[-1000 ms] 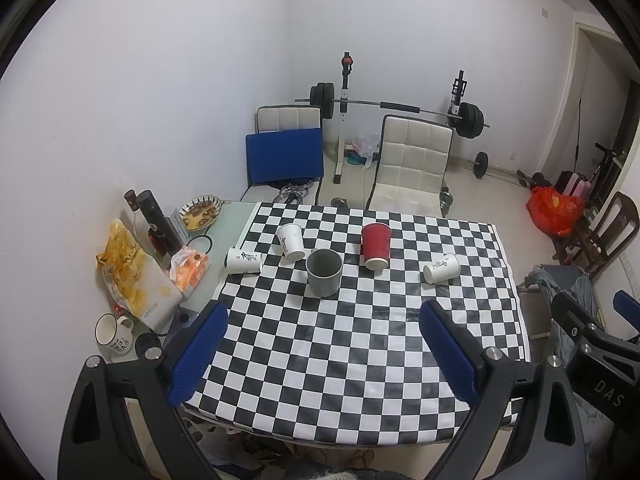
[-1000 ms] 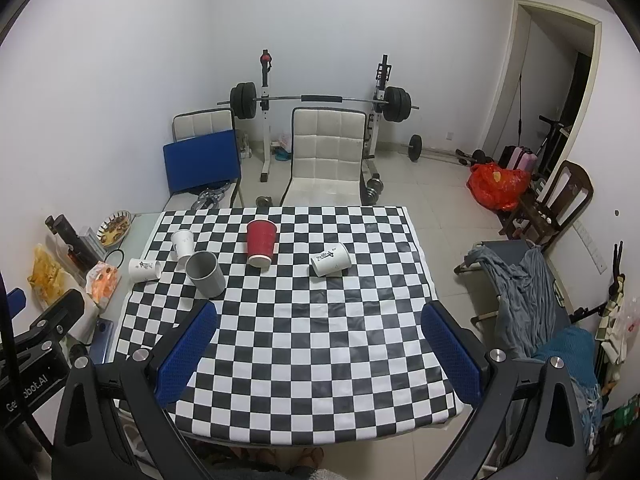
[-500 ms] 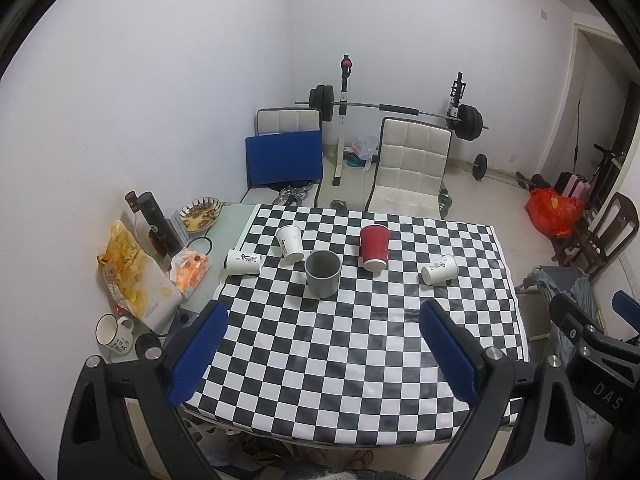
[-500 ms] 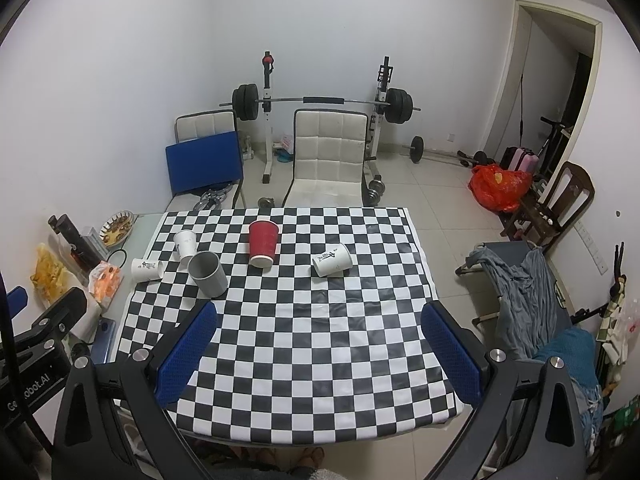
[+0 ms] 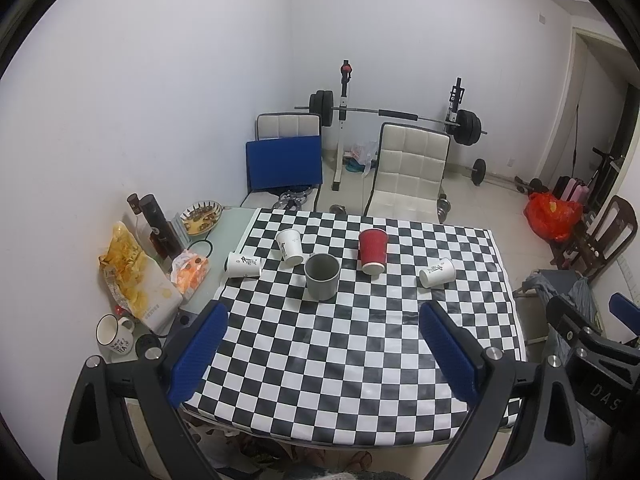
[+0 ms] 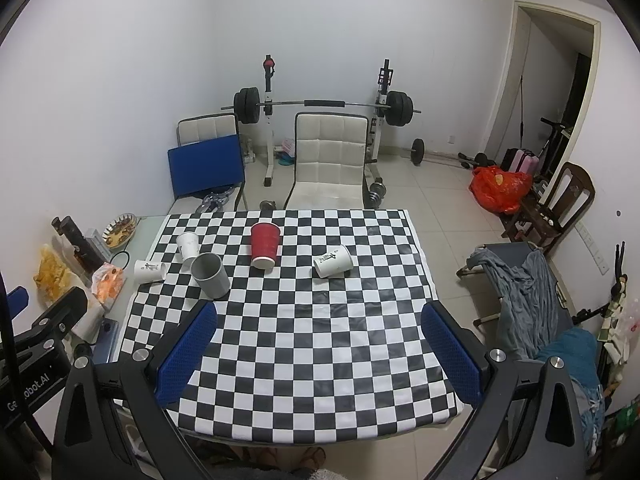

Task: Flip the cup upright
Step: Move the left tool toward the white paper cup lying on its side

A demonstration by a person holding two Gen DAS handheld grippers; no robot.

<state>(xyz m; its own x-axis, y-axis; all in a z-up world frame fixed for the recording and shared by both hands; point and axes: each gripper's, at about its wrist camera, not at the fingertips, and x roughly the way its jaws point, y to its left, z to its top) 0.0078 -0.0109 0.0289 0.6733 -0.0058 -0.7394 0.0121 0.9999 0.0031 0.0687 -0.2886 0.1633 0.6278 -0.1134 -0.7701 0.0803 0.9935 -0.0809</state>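
Nothing of the flipping has begun, as far as these views show. Both tools hover at the near edge of the tabletop (image 6: 304, 360), well apart from every cup. The left tool (image 5: 320, 356) is spread wide with nothing between its fingers, and the right tool (image 6: 318, 354) is likewise spread and empty.

Five cups sit in a loose row across the far half of the checkered cloth. The grey cup (image 5: 322, 276) stands upright with its mouth open to the top, so it needs no work. The red cup (image 6: 264, 245) stands mouth-down. One white cup (image 6: 332, 262) lies on its side to the right, another white cup (image 5: 244, 265) lies on its side at the far left edge, and a third (image 5: 290, 246) appears inverted or tilted. Which cup the task means is unclear; all four remain to be righted.
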